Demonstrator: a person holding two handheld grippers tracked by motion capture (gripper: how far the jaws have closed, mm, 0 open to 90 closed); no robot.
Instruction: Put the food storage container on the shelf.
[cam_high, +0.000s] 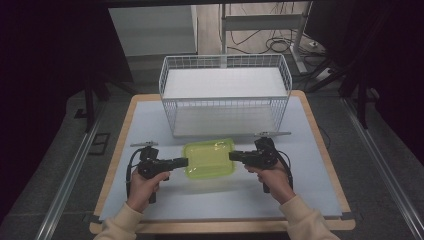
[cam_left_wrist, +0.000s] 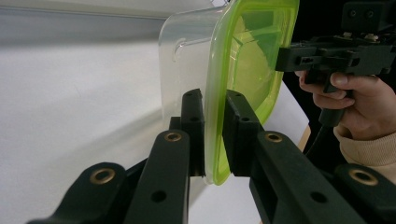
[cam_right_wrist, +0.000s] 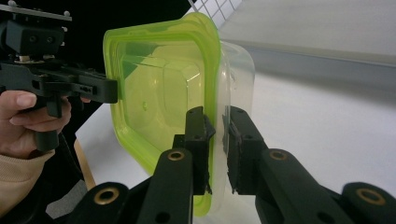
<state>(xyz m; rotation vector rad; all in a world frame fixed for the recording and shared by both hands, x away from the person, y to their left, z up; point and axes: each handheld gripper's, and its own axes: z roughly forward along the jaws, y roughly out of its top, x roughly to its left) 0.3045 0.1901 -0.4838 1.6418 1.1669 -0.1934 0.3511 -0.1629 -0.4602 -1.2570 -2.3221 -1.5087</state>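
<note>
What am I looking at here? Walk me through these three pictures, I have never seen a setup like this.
A person sits at a table and holds a hand-held two-jaw tool in each hand. The high view looks down from above. The other two come from cameras riding on each tool, looking along its black jaws. The left gripper and the right gripper each pinch an opposite edge of a clear container with a green lid, so both carry it together. In the left gripper view the jaws clamp the lid's rim; the right gripper view shows the same from the other side. Behind stands a white wire basket.
</note>
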